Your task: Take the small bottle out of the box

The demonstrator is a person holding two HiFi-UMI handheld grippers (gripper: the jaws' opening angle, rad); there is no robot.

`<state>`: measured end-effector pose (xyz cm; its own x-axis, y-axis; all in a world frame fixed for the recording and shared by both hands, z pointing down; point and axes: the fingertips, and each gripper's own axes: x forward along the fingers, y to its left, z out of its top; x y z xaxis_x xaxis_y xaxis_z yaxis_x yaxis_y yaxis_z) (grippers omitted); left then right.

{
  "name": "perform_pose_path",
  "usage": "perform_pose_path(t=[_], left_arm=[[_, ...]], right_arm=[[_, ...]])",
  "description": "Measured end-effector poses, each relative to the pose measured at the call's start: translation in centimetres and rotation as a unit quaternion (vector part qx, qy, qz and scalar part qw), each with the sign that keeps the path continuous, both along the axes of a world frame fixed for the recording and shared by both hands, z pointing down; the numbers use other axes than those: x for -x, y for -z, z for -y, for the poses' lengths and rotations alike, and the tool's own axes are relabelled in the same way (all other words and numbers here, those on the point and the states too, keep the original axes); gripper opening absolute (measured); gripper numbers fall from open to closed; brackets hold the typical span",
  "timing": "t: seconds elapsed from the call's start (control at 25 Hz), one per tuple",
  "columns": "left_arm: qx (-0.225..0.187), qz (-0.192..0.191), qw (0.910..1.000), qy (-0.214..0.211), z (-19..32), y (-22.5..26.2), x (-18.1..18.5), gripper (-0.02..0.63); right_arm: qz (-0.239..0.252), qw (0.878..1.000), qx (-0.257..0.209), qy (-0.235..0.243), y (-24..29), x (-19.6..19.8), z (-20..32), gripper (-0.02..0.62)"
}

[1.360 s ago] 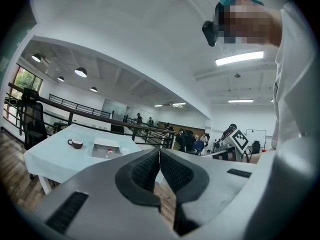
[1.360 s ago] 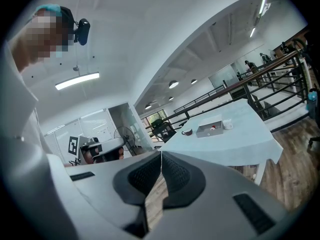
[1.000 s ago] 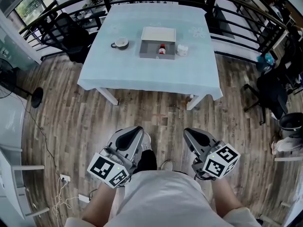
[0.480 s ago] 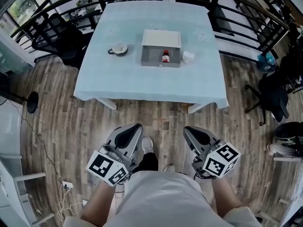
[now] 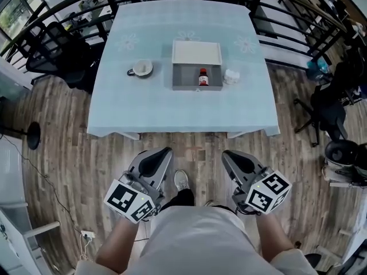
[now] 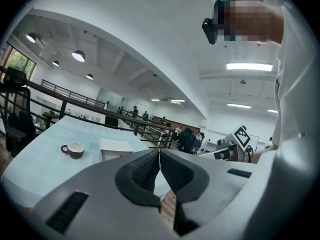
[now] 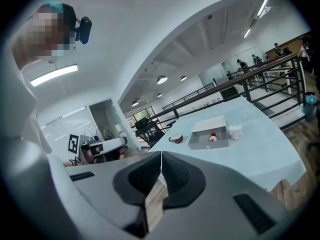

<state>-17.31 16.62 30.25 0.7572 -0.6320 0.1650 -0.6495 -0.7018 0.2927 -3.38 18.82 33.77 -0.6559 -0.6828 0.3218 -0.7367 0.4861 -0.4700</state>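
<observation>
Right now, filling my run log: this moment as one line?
left gripper: shut, empty; right gripper: shut, empty; small bottle: in box

The tablecloth (image 5: 149, 107) looks matt cloth, the floor (image 5: 74, 165) grained wood planks.

white shirt (image 5: 198, 239), grey hand-held grippers (image 5: 166, 152) (image 5: 225, 155) (marker cubes (image 5: 131, 202) (image 5: 268, 192))

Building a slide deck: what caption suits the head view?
Head view: left gripper and right gripper shut, short of the table; small bottle stands in the box.
</observation>
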Motion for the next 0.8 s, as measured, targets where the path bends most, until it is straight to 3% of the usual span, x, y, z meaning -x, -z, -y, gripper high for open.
perform_pose_path(t=[0.4, 0.8], left_arm=[[-0.003, 0.001, 0.9998, -0.021, 4.5, -0.1, 2.9, 0.021], [-0.002, 0.001, 0.9996, -0.026, 6.5, -0.5, 3.4, 0.021]], right_arm=[[-0.008, 1.000, 0.002, -0.024, -0.2, 2.9, 4.2, 0.022], [-0.010, 1.000, -0.002, -0.026, -0.4, 3.6, 6.7, 0.021]])
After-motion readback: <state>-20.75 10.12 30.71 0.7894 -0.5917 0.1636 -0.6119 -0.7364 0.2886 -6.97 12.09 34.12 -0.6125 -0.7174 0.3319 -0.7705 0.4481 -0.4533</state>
